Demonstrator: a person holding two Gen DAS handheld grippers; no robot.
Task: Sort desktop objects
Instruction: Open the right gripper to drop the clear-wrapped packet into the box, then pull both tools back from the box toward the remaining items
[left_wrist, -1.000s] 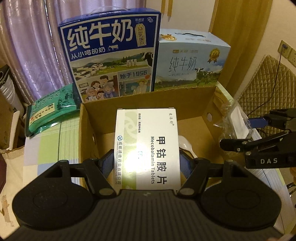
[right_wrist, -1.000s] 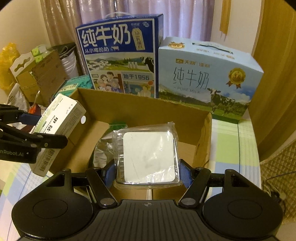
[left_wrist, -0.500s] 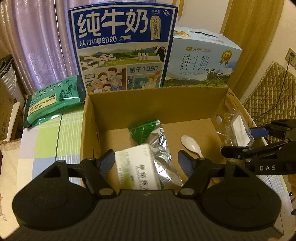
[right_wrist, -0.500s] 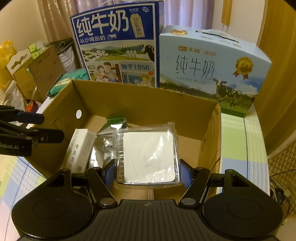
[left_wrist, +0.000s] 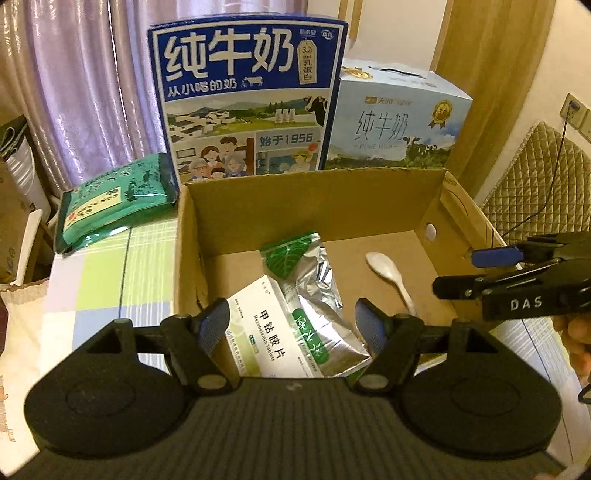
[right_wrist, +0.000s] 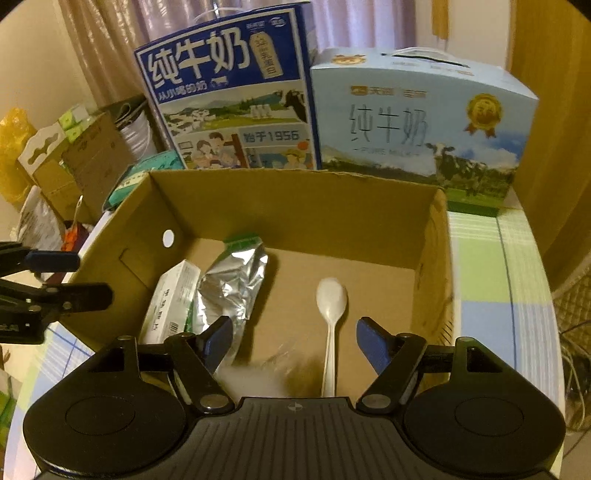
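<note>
milk cartons (left_wrist: 247, 99) behind box (left_wrist: 306, 195); green pkt (left_wrist: 110, 195) left; both claws empty

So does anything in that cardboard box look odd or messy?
Slightly. The medicine box leans tilted on the crumpled foil pouch rather than lying flat. A blurred white packet shows by the right gripper. The spoon lies flat.
</note>
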